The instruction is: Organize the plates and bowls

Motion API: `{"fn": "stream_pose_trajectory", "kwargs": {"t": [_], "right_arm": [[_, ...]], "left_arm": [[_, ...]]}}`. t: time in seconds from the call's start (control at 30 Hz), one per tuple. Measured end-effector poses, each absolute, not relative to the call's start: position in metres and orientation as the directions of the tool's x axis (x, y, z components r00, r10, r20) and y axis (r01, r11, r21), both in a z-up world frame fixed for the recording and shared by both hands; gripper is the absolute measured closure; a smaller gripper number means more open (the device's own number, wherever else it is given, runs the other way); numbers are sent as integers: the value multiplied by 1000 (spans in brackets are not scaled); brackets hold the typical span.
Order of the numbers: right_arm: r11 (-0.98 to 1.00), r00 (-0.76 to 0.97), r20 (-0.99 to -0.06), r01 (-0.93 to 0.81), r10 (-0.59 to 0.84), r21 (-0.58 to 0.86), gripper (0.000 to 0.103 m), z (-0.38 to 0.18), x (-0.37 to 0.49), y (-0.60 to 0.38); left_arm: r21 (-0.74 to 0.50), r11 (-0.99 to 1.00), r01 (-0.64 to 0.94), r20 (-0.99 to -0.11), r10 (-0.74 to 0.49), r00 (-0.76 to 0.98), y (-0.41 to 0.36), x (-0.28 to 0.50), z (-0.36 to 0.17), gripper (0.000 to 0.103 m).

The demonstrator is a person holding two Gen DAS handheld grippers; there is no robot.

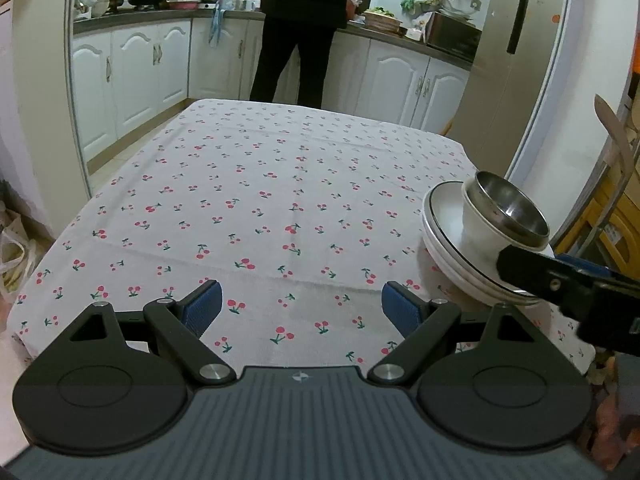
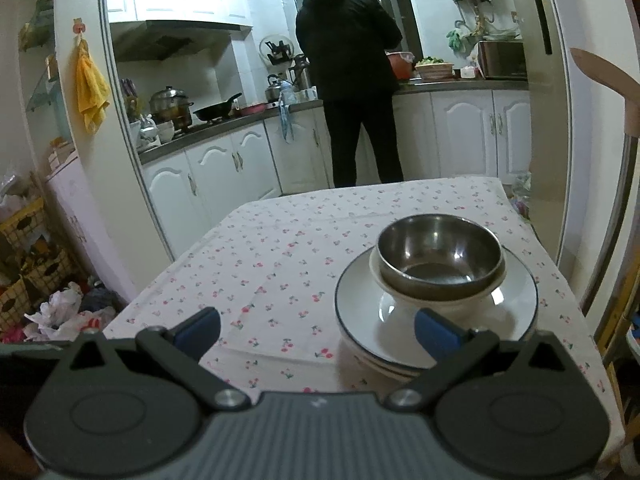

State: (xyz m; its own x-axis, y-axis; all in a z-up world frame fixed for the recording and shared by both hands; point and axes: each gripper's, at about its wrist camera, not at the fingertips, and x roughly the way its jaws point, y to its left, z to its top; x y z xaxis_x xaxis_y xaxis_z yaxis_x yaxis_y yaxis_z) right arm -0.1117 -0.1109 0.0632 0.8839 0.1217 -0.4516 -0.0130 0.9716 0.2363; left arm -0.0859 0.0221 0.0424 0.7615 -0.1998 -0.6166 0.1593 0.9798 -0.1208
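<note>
A steel bowl (image 2: pixel 439 256) sits nested in a white bowl (image 2: pixel 436 300), and both rest on a stack of white plates with dark rims (image 2: pixel 516 304) at the right side of the table. The left wrist view shows the same steel bowl (image 1: pixel 508 208), white bowl (image 1: pixel 476 232) and plates (image 1: pixel 444 236) at its right edge. My right gripper (image 2: pixel 318 330) is open just in front of the stack, its right pad (image 2: pixel 434 334) over the plate's near rim. My left gripper (image 1: pixel 302 308) is open over bare cloth, left of the stack. Part of the right gripper's arm (image 1: pixel 560 280) crosses in front of the plates.
A cherry-print tablecloth (image 1: pixel 280 208) covers the table. A person in dark clothes (image 2: pixel 352 80) stands at the kitchen counter beyond the far edge. A fridge (image 1: pixel 516 40) stands at the right, a chair back (image 2: pixel 608 80) by the table's right side, bags and baskets (image 2: pixel 40 280) on the floor left.
</note>
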Motion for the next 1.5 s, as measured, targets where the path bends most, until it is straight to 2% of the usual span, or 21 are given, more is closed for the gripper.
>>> {"fn": "stream_pose_trajectory", "kwargs": {"t": [0.37, 1.03, 1.5], "right_arm": [[983, 880, -471, 24, 64, 180, 0, 56, -112, -112], [980, 911, -412, 53, 31, 191, 0, 61, -122, -123], [959, 922, -386, 146, -43, 242, 0, 51, -123, -150]], "left_arm": [[-95, 983, 158, -618, -183, 764, 16, -87, 41, 0], [-75, 989, 127, -613, -146, 776, 6, -101, 55, 0], [-54, 989, 136, -599, -141, 788, -5, -97, 52, 0]]}}
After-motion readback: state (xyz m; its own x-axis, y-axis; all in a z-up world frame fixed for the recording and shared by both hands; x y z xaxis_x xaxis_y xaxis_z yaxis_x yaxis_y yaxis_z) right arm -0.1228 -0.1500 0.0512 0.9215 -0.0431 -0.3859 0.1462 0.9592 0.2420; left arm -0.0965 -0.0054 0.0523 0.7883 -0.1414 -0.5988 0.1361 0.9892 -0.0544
